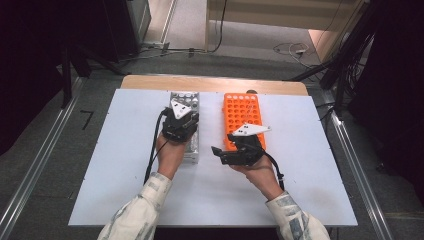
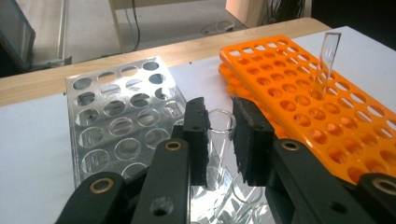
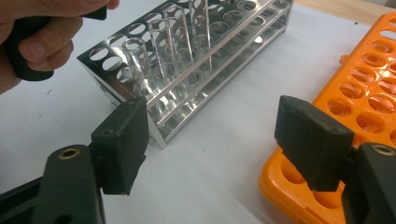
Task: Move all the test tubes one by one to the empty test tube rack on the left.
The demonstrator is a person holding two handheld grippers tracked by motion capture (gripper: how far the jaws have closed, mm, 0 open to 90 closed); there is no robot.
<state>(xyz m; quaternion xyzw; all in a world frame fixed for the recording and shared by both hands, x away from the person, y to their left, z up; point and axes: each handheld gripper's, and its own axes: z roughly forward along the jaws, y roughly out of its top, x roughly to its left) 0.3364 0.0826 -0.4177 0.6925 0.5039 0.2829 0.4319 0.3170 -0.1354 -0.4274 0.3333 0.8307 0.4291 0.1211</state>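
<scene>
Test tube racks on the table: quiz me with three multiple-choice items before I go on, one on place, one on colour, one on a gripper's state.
1. Where does the metal rack sit relative to the orange rack in the high view?
A. To its left
B. To its right
C. Stacked on top of it

2. What colour is the plastic rack?
A. Blue
B. Orange
C. Green

3. How do the jaws of the right gripper stand?
A. Closed on a tube
B. Closed on the rack's edge
C. Wide apart, with nothing between them

Answers: 1 A, the high view shows the metal rack left of the orange one, with bare table between them. 2 B, it is bright orange in all views. 3 C, the right gripper view shows a wide gap over bare table.
</scene>
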